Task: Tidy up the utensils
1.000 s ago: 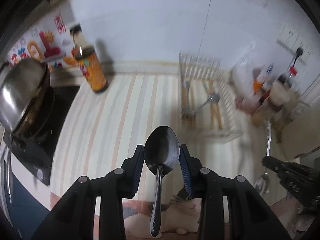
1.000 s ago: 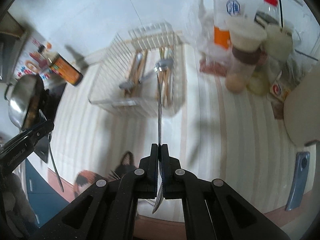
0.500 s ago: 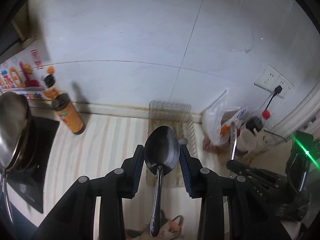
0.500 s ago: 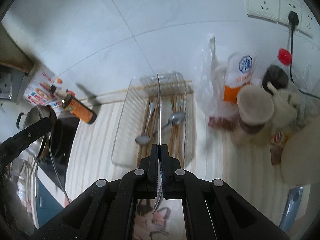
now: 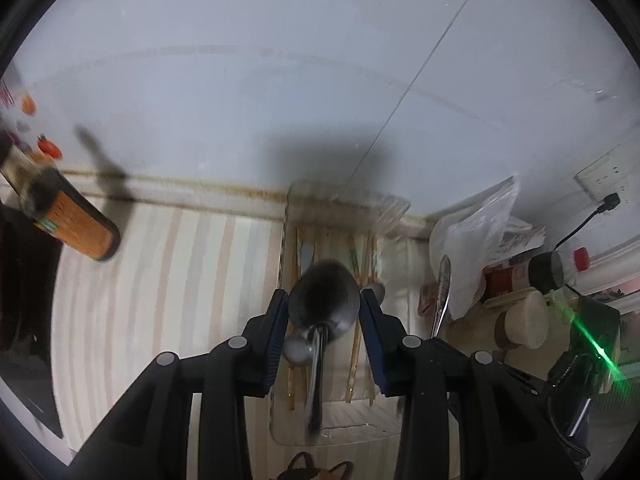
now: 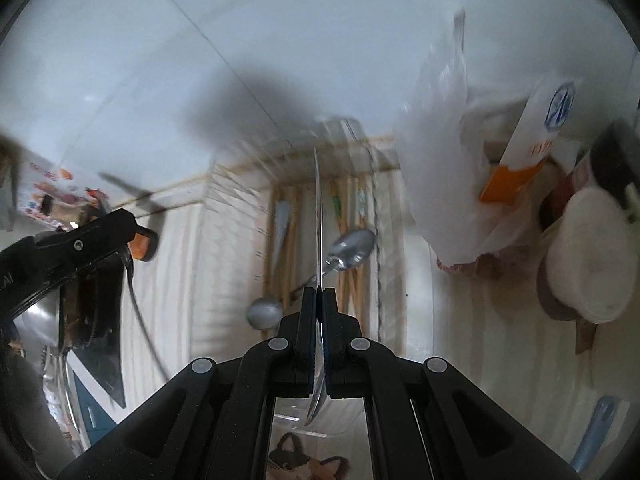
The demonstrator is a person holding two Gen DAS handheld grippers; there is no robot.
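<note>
My left gripper [image 5: 323, 306] is shut on a dark metal spoon [image 5: 324, 300], bowl forward, handle hanging down, above the clear utensil tray [image 5: 285, 240]. My right gripper [image 6: 319, 300] is shut on a thin metal utensil [image 6: 318, 216] seen edge-on, above the same tray [image 6: 212, 196]. In the tray lie wooden chopsticks [image 6: 286, 236] and two spoons [image 6: 352, 246]. The right gripper's utensil [image 5: 442, 292] shows in the left wrist view; the left gripper [image 6: 72, 252] shows in the right wrist view.
An orange-labelled sauce bottle [image 5: 72, 224] stands at the left by a dark stove [image 5: 24, 300]. Plastic bags [image 5: 476, 232], jars and bottles [image 5: 556, 268] crowd the right. A white wall is close behind. A phone [image 6: 592, 436] lies at the right front.
Both grippers have moved forward and down toward the tray by the wall, each still holding its utensil. The views are blurred by motion.
</note>
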